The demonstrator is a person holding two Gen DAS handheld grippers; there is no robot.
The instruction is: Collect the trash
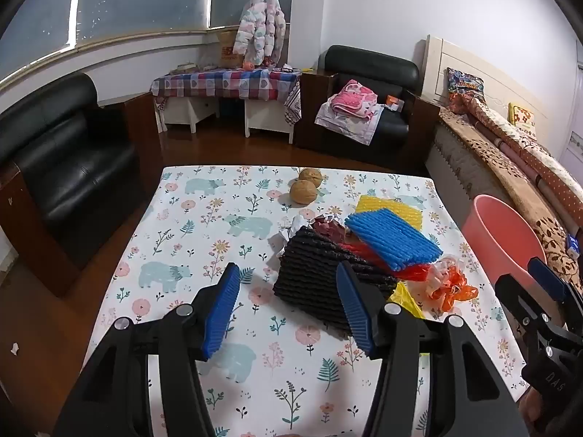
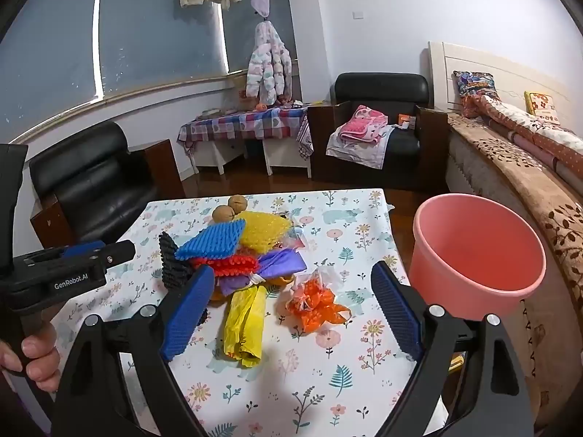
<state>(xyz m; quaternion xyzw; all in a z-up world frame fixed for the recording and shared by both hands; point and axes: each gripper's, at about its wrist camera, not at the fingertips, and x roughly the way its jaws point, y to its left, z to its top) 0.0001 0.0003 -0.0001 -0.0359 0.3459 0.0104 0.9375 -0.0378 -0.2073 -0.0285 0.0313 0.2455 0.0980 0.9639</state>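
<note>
A pile of trash lies on the patterned table: black foam netting (image 1: 320,273) (image 2: 175,262), blue foam netting (image 1: 393,236) (image 2: 215,242), red netting (image 2: 226,264), yellow netting (image 2: 264,231), a purple bag (image 2: 280,264), a yellow bag (image 2: 244,324) and a crumpled orange bag (image 1: 450,286) (image 2: 313,302). A pink bucket (image 2: 477,255) (image 1: 503,236) stands off the table's right edge. My left gripper (image 1: 288,309) is open and empty, just short of the black netting. My right gripper (image 2: 291,313) is open and empty, straddling the yellow and orange bags.
Two walnuts (image 1: 306,184) (image 2: 229,209) sit at the table's far side. Black armchairs (image 1: 65,167) (image 2: 379,127) stand left and behind. A bed (image 2: 528,167) runs along the right. A checked side table (image 1: 226,83) is against the far wall.
</note>
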